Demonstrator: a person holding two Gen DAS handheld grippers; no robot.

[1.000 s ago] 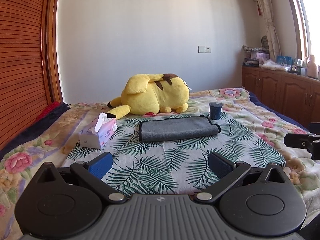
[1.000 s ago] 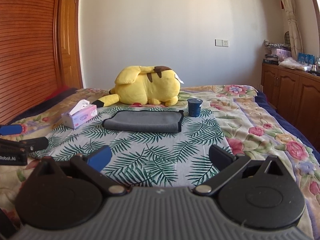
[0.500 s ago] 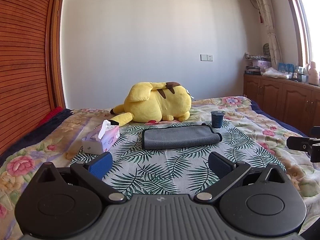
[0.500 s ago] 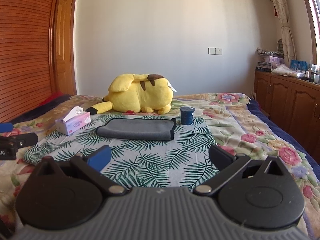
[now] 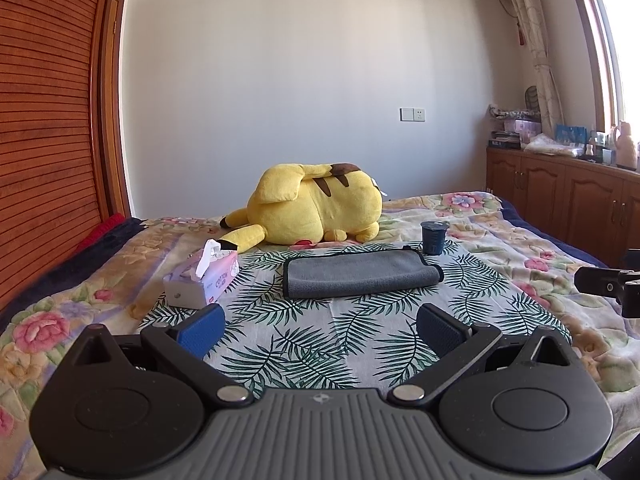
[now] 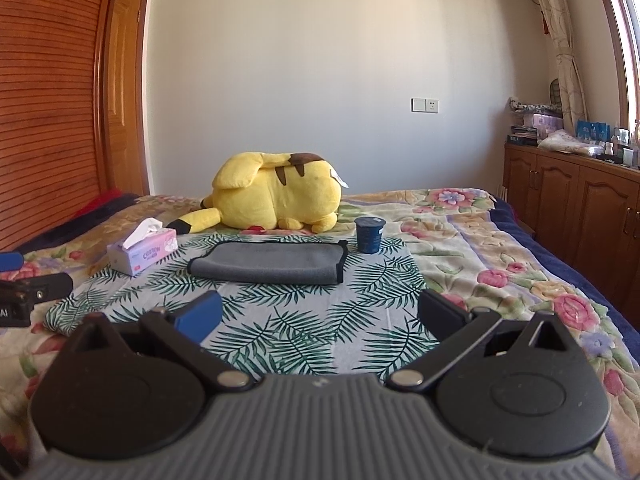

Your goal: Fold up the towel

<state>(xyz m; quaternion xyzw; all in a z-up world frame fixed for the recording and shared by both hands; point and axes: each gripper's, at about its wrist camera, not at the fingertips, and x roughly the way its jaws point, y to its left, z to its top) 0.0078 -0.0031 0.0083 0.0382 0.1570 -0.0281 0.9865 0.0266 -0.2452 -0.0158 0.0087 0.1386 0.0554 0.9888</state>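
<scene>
A grey towel (image 5: 360,274) lies folded into a long flat rectangle on the palm-leaf cloth (image 5: 320,332) on the bed; it also shows in the right wrist view (image 6: 268,266). My left gripper (image 5: 320,326) is open and empty, held well short of the towel. My right gripper (image 6: 320,318) is open and empty too, also short of the towel. Each gripper's tip shows at the edge of the other's view: the right one (image 5: 608,286) and the left one (image 6: 28,292).
A yellow plush toy (image 5: 312,208) lies behind the towel. A tissue box (image 5: 204,278) stands to its left and a dark blue cup (image 5: 434,237) at its far right corner. Wooden cabinets (image 6: 580,204) line the right wall, a slatted wardrobe (image 5: 48,120) the left.
Both grippers have drawn back and tilted up, so the towel and the bed sit lower and farther in both views. The towel has not moved. Both grippers stay open.
</scene>
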